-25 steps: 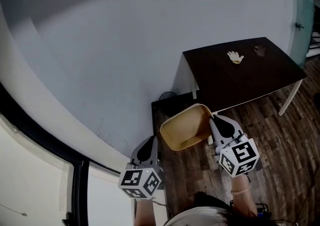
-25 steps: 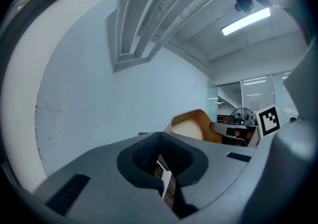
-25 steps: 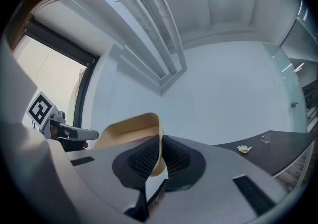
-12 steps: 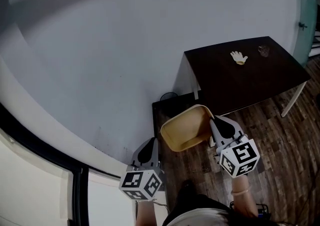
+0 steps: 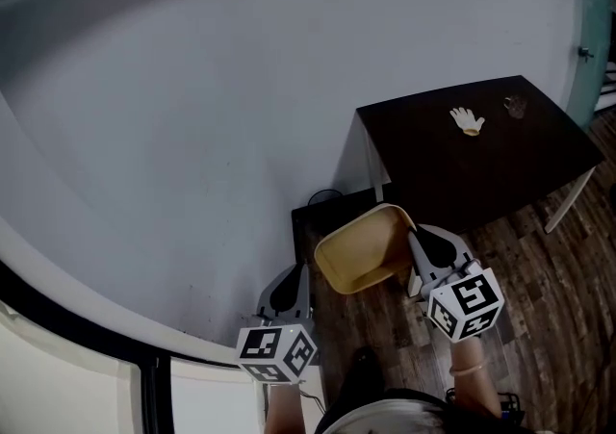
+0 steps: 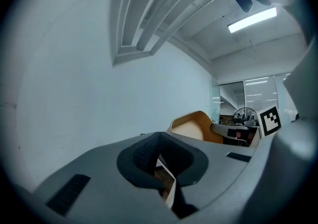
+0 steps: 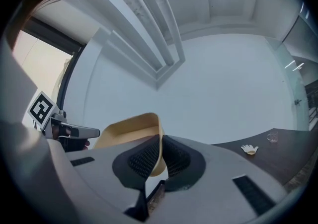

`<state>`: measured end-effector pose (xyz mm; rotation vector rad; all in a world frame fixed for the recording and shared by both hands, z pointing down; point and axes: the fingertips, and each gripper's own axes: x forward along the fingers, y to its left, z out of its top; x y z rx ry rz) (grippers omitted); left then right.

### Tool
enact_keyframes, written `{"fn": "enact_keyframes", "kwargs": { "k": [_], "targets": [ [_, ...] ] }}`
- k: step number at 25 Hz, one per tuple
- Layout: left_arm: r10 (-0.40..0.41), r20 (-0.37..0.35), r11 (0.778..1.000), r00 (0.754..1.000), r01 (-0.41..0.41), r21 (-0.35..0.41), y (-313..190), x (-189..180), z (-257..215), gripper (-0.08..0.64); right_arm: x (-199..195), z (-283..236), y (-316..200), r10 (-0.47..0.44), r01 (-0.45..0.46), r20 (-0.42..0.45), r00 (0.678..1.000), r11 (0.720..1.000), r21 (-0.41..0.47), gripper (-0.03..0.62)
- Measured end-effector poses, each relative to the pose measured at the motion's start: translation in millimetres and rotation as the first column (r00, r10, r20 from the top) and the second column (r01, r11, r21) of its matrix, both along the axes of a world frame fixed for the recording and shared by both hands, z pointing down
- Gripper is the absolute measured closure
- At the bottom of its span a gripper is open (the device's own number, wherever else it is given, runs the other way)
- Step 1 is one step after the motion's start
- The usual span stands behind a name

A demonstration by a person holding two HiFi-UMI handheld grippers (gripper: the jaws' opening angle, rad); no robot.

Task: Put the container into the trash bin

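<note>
A tan, open-topped container (image 5: 364, 251) hangs tilted above the wooden floor, its mouth facing up and left. My right gripper (image 5: 414, 232) is shut on its right rim; in the right gripper view the jaws (image 7: 160, 148) pinch the thin wall of the container (image 7: 131, 131). My left gripper (image 5: 294, 274) is held lower left of the container, apart from it. Its jaws (image 6: 156, 143) are shut with nothing between them, and the container (image 6: 194, 126) shows beyond them. A dark, low box-like thing (image 5: 327, 213) sits on the floor by the wall, partly hidden behind the container.
A dark table (image 5: 481, 148) with white legs stands to the right against the grey wall (image 5: 241, 86). On it lie a white glove (image 5: 468, 120) and a small glass (image 5: 517, 107). Wood floor (image 5: 539, 297) runs under and in front of the table.
The container stays in my right gripper. Both grippers and the container have shifted slightly, and the table sits a little lower in view. A dark shoe now shows at the bottom.
</note>
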<state>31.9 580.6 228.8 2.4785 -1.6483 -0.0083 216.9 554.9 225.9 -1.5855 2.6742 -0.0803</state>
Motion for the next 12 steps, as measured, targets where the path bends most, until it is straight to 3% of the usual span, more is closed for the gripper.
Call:
{"fn": "enact_keyframes", "kwargs": {
  "k": [12],
  "targets": [
    [0.032,-0.014,0.999,0.999,-0.032,0.009,-110.2,-33.8,-13.5,0.540,-34.4,-17.3,-110.5,0.032,-0.032,0.003,0.999,0.999,0.009,0.571]
  ]
}}
